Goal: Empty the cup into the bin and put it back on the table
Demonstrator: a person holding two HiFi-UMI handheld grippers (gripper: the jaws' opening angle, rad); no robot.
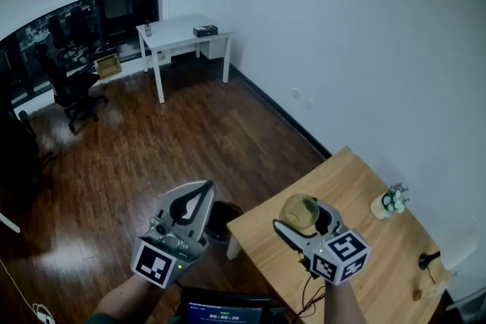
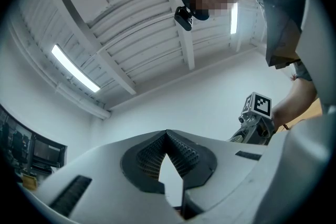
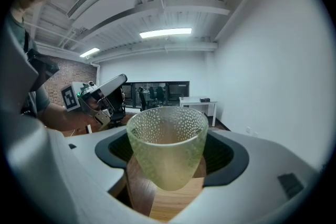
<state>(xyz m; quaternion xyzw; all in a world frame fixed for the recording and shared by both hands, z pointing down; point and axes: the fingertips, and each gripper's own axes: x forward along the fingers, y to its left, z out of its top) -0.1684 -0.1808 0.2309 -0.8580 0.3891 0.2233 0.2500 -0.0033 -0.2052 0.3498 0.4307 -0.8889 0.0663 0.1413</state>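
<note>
A yellow-green dimpled cup (image 3: 167, 149) sits between the jaws of my right gripper (image 3: 168, 168), which is shut on it. The cup's rim is towards the top of the right gripper view, and I see nothing inside. In the head view the cup (image 1: 298, 210) and the right gripper (image 1: 301, 221) hang over the near left corner of the wooden table (image 1: 357, 186). My left gripper (image 1: 202, 193) is over the floor left of the table, its jaws shut on nothing. In its own view the left gripper (image 2: 167, 135) points up at the ceiling. The black bin (image 1: 222, 218) stands on the floor between them.
A small plant pot (image 1: 390, 201) and a black item (image 1: 427, 260) stand on the table's far side, by the white wall. A white desk (image 1: 182, 33) and an office chair (image 1: 72, 91) stand far off across the wood floor. A lit screen (image 1: 224, 311) shows at the bottom edge.
</note>
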